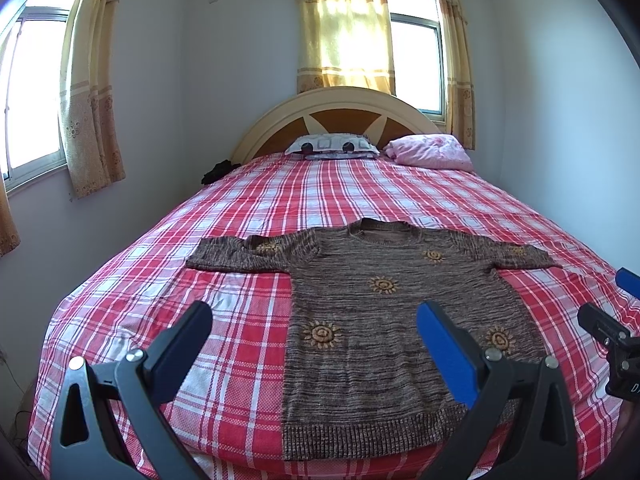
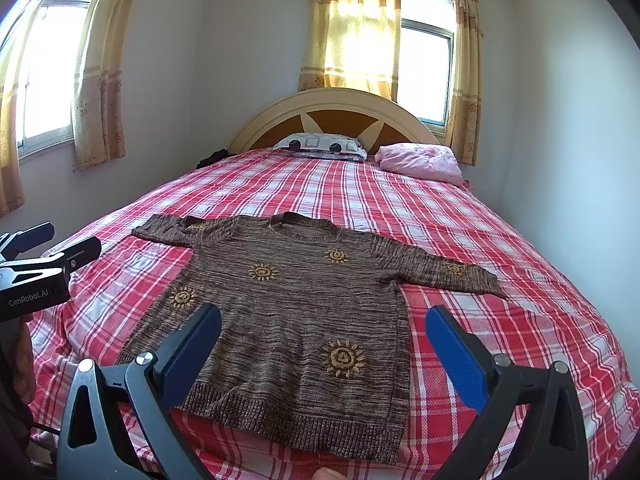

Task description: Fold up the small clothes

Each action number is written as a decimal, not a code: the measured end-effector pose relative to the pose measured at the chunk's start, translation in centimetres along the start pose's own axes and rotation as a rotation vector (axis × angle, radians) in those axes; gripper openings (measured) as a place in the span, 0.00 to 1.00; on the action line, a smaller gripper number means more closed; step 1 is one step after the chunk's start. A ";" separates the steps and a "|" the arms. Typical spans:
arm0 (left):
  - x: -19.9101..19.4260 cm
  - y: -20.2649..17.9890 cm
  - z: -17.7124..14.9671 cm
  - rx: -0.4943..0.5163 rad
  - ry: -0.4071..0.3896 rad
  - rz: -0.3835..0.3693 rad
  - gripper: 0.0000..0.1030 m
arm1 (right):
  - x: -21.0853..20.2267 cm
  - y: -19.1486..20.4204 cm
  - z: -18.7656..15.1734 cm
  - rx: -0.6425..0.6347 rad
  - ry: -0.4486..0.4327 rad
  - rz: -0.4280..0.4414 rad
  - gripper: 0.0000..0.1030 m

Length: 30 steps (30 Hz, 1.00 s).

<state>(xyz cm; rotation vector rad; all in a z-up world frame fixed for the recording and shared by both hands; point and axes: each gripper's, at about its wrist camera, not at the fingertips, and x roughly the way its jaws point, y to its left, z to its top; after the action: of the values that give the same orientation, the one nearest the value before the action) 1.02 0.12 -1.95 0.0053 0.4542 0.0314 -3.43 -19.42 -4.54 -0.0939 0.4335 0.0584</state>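
— What's laid out?
— The plaid bed, with the brown sweater spread flat near its foot, sleeves out.
— Your tools?
— My left gripper and right gripper hover, jaws wide, holding nothing.

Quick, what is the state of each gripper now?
Left gripper: open, holding nothing, above the sweater.
Right gripper: open, holding nothing, above the sweater.

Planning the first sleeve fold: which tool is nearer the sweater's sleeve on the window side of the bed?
Left. The left tool hangs open above the hem on that sleeve's side; the right tool hangs open over the hem's opposite end.
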 end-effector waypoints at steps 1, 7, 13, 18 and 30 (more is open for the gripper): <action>0.0 -0.1 0.0 0.001 0.001 0.001 1.00 | 0.1 0.0 0.0 0.000 0.001 0.000 0.99; 0.5 -0.1 -0.2 0.006 0.009 0.005 1.00 | 0.5 -0.1 -0.3 0.001 0.011 -0.003 0.99; 1.2 -0.3 -0.6 0.013 0.025 0.008 1.00 | 1.1 -0.3 -0.5 0.005 0.026 -0.010 0.99; 2.5 -0.3 -1.0 0.028 0.045 0.020 1.00 | 1.9 -0.9 -0.8 0.008 0.039 -0.014 0.99; 9.6 -1.8 -0.8 0.123 0.136 0.043 1.00 | 7.6 -4.8 -1.1 0.008 0.159 -0.067 0.99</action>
<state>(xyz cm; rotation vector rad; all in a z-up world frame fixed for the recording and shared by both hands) 9.36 -1.40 -6.91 0.1349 0.5913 0.0464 3.33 -24.07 -8.32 -0.1050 0.5887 -0.0168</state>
